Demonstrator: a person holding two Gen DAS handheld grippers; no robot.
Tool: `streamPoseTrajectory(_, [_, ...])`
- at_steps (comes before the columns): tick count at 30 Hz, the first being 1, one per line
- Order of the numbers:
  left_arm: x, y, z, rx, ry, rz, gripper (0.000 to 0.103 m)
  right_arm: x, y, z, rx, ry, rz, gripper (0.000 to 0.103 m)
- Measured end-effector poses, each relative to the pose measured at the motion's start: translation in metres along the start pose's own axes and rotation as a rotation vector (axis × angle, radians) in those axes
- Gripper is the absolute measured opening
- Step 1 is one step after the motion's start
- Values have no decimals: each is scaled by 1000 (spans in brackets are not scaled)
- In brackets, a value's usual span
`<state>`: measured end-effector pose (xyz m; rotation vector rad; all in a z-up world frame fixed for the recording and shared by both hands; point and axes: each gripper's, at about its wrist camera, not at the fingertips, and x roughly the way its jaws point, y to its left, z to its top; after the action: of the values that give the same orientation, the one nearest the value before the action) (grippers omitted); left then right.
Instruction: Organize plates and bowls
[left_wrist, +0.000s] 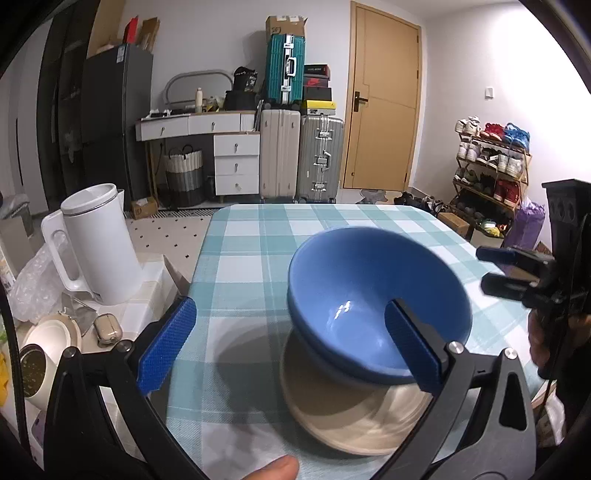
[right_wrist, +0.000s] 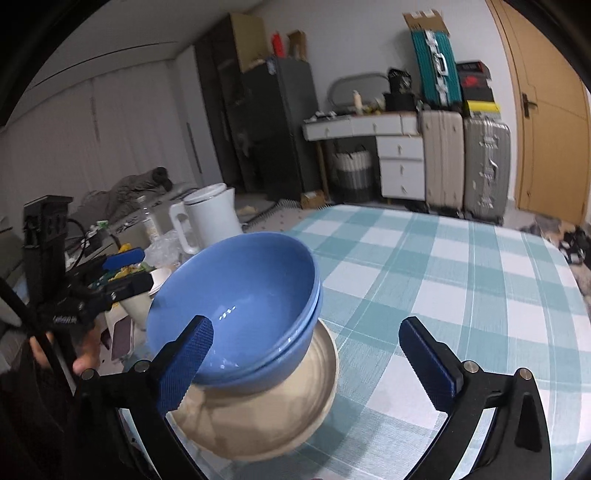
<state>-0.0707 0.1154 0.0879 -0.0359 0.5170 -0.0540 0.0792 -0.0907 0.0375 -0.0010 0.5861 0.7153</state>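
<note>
1. Backing both claws away from the stack looks like the step in hand: left claw (left_wrist: 291, 347) spread wide and empty, right claw (right_wrist: 308, 363) likewise released, nothing pinched between the pads of either.
2. Note where the crockery sits: blue bowls (right_wrist: 236, 306), two nested to judge by the doubled rim in the right wrist view, resting on a cream plate (right_wrist: 258, 417), the lot standing on the checked desk (right_wrist: 461, 280) near its close edge.
3. Mind the inner fingers: in the left wrist view one blue pad (left_wrist: 413, 350) shows in front of the bowl's rim, and in the right wrist view one pad (right_wrist: 188, 365) overlaps the bowl wall. Touching or merely in front cannot be told from these views, so treat both as close.
4. Draw each claw straight back along its own line, not sideways, to avoid clipping a rim and tipping the bowls.
5. Check the seating before leaving: bowls appear to lean on the plate, though fisheye bend and blur may exaggerate it. If truly tilted, nudge level with an open pad.
6. Watch the left flank: white kettle (left_wrist: 98, 240) and small clutter stand just off the desk, within reach of a careless swing.
7. Keep both claws apart from each other while retreating.
</note>
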Motion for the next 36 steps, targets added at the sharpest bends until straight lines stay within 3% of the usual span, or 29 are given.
streamPoseTrajectory(7, [-10,12,-39,20,-42,6,102,-10,0,-30,-49,-60,52,103])
streamPoseTrajectory(16, [-7,16,-71,42,-95,-41,102,-26,5,-50,-67,-143,106,103])
streamPoseTrajectory(36, [14,19,-82,17,-154,-33,102,-22,19,-69,-121,-126,125,103])
